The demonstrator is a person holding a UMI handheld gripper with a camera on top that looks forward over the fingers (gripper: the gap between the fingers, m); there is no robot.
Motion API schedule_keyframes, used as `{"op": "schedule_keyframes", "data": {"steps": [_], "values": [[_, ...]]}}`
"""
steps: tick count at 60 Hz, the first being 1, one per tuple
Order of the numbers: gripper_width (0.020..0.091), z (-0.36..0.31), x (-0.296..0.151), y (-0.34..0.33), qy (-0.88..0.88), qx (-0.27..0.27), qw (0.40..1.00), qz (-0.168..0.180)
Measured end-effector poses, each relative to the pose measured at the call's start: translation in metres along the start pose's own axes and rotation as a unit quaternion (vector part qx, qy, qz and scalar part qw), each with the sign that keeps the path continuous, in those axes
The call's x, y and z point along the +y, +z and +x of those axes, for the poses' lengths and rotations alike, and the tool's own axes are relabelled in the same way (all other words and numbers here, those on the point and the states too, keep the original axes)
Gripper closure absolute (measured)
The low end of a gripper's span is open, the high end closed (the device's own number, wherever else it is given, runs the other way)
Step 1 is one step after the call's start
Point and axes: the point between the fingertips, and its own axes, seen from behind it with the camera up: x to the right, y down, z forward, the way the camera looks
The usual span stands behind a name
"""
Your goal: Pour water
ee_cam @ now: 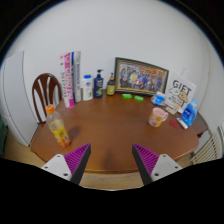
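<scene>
The claw (111,158) stood wide and empty over the counter's (110,122) near edge; the orange-capped bottle (56,125) waited near its left edge, the cup (158,116) toward the right, so approaching the bottle squarely seemed wise

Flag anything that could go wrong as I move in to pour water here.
The gripper is open and holds nothing, well short of everything. The tall orange-capped bottle stands near the wooden table's left edge, so a nudge may tip it off. The orange patterned cup sits close to the blue items.
</scene>
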Motion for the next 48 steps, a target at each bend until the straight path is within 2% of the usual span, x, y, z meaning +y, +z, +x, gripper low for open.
{"op": "schedule_keyframes", "data": {"steps": [9, 19, 29, 36, 39, 42, 45, 47, 48], "values": [[0.0251, -0.098, 0.029, 0.02, -0.013, -0.055, 0.998, -0.005], [0.025, -0.187, 0.027, 0.05, -0.009, -0.099, 0.995, 0.025], [0.0247, -0.228, 0.006, 0.094, 0.006, -0.109, 0.991, 0.072], [0.0247, -0.231, -0.009, 0.125, 0.009, -0.086, 0.992, 0.094], [0.0293, -0.233, -0.01, 0.139, 0.009, -0.083, 0.991, 0.105], [0.0368, -0.235, -0.011, 0.149, 0.008, -0.083, 0.99, 0.111], [0.0503, -0.238, -0.013, 0.156, 0.006, -0.086, 0.989, 0.117], [0.0659, -0.238, -0.013, 0.159, 0.004, -0.082, 0.989, 0.12], [0.0673, -0.236, -0.014, 0.16, 0.004, -0.081, 0.989, 0.123]]}}
